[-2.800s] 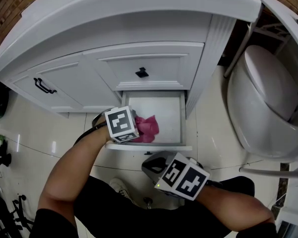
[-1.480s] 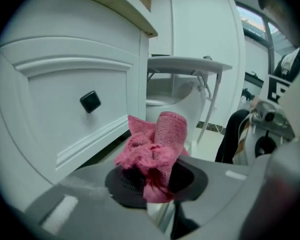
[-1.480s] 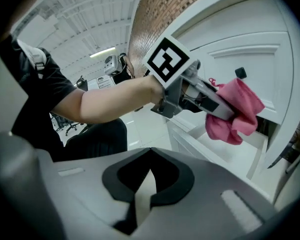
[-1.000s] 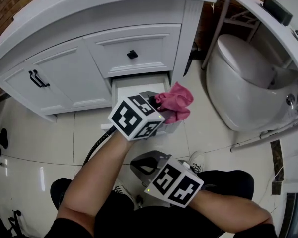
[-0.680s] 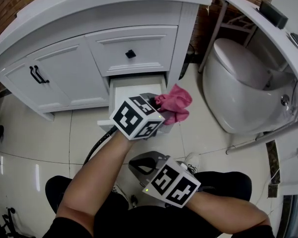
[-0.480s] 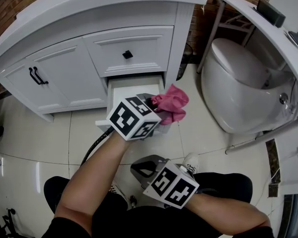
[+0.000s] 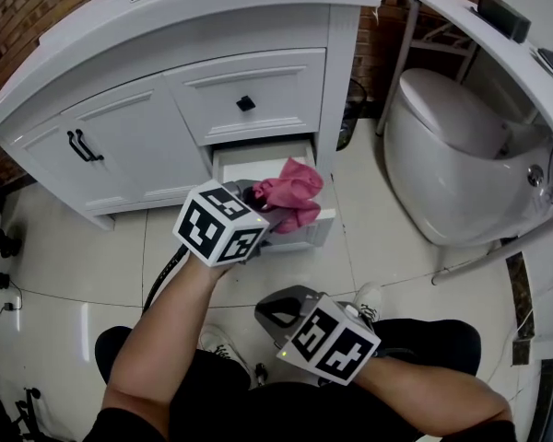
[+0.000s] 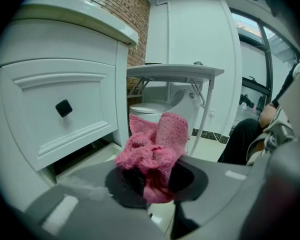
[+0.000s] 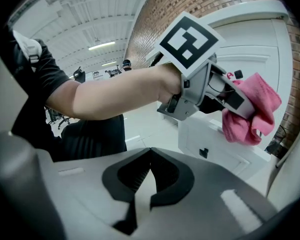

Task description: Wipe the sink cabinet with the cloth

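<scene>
A white sink cabinet (image 7: 120,145) stood at the left of the tiled floor (image 7: 64,265), showing two black bar handles (image 7: 85,145) on its door panels, one square knob (image 7: 246,103) on the upper drawer, and one lower drawer (image 7: 251,159) pulled open. Just in front of that open drawer, the left gripper (image 7: 261,201) had its fingers clamped on the single pink cloth (image 7: 291,191). The cloth hung bunched in the air above the drawer, near the cabinet front but touching none of it as far as the views showed. Nearer the person, the right gripper (image 7: 276,309) was held low over the lap, its fingers closed together on nothing. One white toilet (image 7: 452,145) sat at the right. By these signs the cloth was in hand and at the cabinet, but no wiping stroke was in contact. Nothing on the white panels told which had been wiped, so the wiping itself appeared to remain. In all: one cabinet, one cloth, two grippers, one toilet.
</scene>
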Motion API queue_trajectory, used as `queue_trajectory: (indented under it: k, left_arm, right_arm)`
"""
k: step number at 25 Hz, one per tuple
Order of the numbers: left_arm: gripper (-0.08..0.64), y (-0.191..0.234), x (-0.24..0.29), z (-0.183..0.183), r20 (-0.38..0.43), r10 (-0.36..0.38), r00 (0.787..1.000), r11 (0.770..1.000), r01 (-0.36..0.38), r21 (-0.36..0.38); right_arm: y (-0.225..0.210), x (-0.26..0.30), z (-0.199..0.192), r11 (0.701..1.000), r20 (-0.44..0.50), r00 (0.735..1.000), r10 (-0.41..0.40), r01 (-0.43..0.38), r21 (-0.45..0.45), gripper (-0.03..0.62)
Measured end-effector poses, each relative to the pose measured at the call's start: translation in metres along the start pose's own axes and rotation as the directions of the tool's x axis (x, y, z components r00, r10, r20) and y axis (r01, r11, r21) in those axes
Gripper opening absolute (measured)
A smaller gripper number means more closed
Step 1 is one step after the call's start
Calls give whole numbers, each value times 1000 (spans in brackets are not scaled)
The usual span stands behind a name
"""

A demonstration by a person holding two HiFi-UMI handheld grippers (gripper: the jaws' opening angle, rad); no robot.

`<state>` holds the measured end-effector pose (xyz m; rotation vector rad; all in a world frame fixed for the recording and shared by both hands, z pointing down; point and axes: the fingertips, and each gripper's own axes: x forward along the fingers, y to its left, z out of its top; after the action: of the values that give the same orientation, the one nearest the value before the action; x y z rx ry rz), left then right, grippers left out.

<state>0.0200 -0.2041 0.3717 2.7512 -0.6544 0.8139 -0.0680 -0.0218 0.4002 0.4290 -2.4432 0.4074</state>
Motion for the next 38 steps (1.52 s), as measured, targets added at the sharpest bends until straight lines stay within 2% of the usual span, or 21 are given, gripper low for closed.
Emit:
queue_trajectory:
  k: [8, 17, 28, 38]
  left_arm:
    - [86, 19, -32, -19, 14, 63, 998, 997, -62, -51]
    - [86, 38, -71, -39, 34, 132, 991, 990, -130, -62]
    - [86, 68, -123, -76, 31, 247, 968, 962, -242, -128]
    - [86, 83, -151, -88, 30, 312, 950, 940, -304, -156]
  right_arm:
    - [12, 8, 1, 1000, -18, 1000, 14, -14, -20, 6]
    - [24, 16, -1, 999, -43, 999, 27, -29, -40, 6]
    - [17, 22, -8, 999, -70, 998, 6, -9, -41, 6]
    - [16, 24, -13, 999, -82, 997, -4, 1, -45, 6]
